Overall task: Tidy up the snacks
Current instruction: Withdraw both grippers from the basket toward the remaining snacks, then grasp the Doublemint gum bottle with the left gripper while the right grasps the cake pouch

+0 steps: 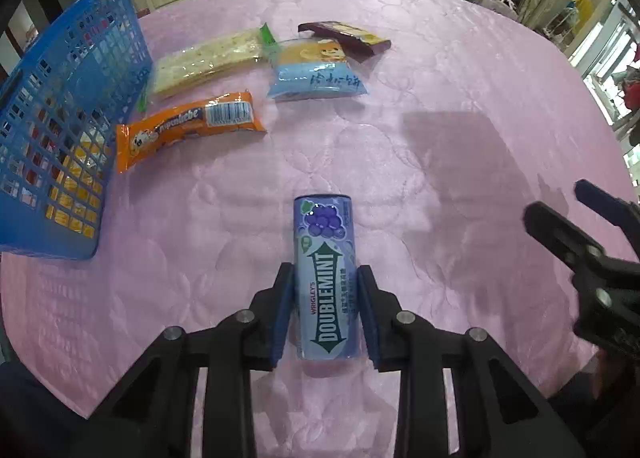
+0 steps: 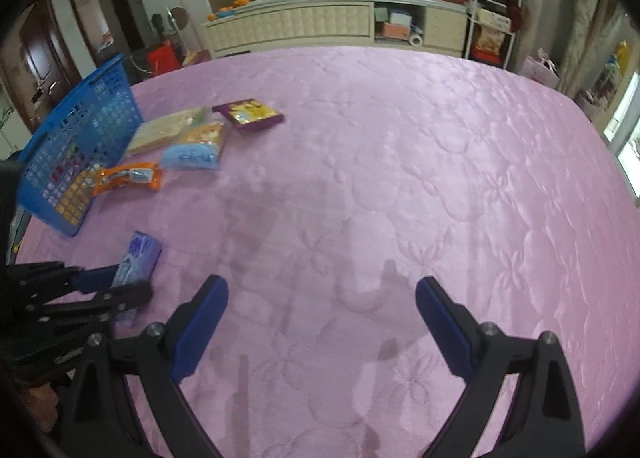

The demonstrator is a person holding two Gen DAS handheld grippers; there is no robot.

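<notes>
Purple Doublemint gum box (image 1: 323, 282) lying flat near the front edge of the pink quilted bed (image 1: 460, 105), pinched on both long sides by the blue pads of the left hand-held gripper (image 1: 325, 278). Toward the far left corner: orange snack bar (image 1: 188, 129), cracker pack (image 1: 204, 59), light-blue pouch (image 1: 316, 75), maroon packet (image 1: 346, 37), beside a blue basket (image 1: 60, 97) at the left edge. Right hand-held gripper (image 2: 322, 298) spread wide over bare quilt, holding nothing.

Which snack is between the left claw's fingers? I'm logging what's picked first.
The purple Doublemint gum pack, lying between the left claw fingers; the other four packets lie farther off beside the blue basket.
</notes>
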